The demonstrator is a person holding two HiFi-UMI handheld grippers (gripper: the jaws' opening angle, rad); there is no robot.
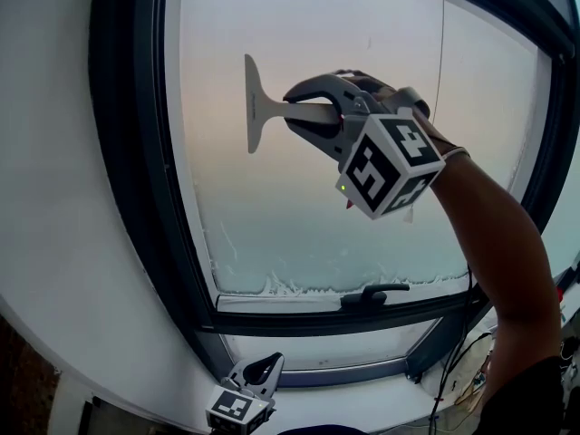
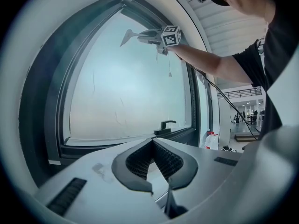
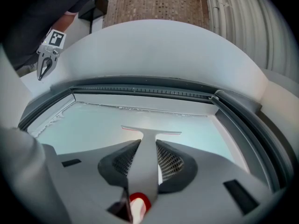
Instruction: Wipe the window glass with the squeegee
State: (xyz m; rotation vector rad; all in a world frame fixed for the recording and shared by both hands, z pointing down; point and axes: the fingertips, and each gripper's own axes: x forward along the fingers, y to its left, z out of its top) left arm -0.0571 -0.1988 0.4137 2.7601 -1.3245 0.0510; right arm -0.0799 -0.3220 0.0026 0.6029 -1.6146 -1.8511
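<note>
Wiping step: my right gripper [image 1: 292,109], jaws clenched on squeegee [image 1: 263,107], blade at window glass [image 1: 299,216] upper left. Left gripper [image 1: 265,370] jaws closed, empty. Next: draw evenly, blade flat.

Head view faces the window glass [image 1: 272,216] from near. Left gripper view looks up at it from 6 o'clock, farther off; right gripper view sits close. All share the glass.
</note>
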